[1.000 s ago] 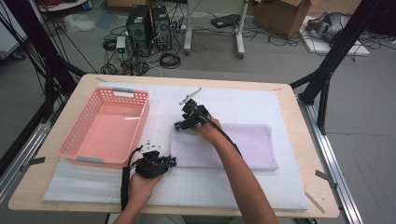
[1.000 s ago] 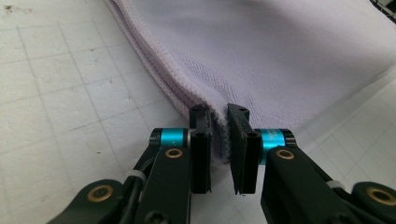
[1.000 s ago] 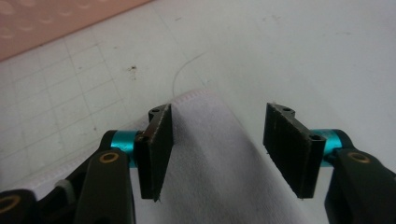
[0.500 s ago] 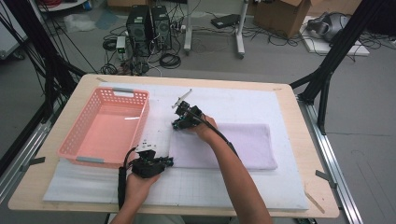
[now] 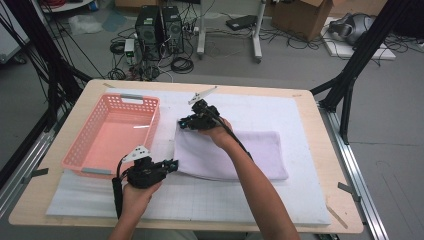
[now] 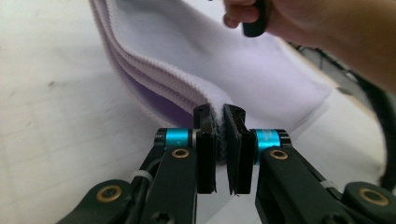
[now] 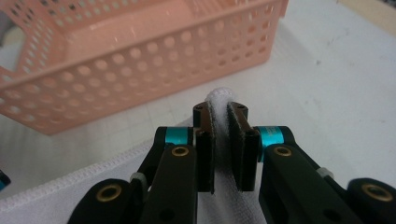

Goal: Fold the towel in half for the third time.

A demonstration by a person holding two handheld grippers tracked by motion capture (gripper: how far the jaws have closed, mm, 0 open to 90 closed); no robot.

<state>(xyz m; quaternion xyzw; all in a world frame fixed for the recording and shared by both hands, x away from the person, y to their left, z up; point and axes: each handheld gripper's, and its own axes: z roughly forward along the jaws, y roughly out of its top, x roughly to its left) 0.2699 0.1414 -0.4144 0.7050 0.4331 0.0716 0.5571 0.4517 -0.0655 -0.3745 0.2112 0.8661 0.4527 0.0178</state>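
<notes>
Lavender towel (image 5: 235, 155): folded cloth lying on the white mat (image 5: 300, 200) of your counter (image 5: 327, 150), just right of the basket; both of its left corners are lifted off the mat.
Left claw (image 5: 172, 164): you have it pinching the towel's near-left corner, jaws having just closed on the layered hem; the cloth is clamped between the pads in the left gripper view (image 6: 219, 140).
Right claw (image 5: 184, 122): you have it pinching the far-left corner, jaws having just closed, with a white tuft standing above the tips (image 7: 219, 100).
Pink basket (image 5: 102, 160): perforated plastic, sitting at the counter's left, close behind your right claw's tips.
</notes>
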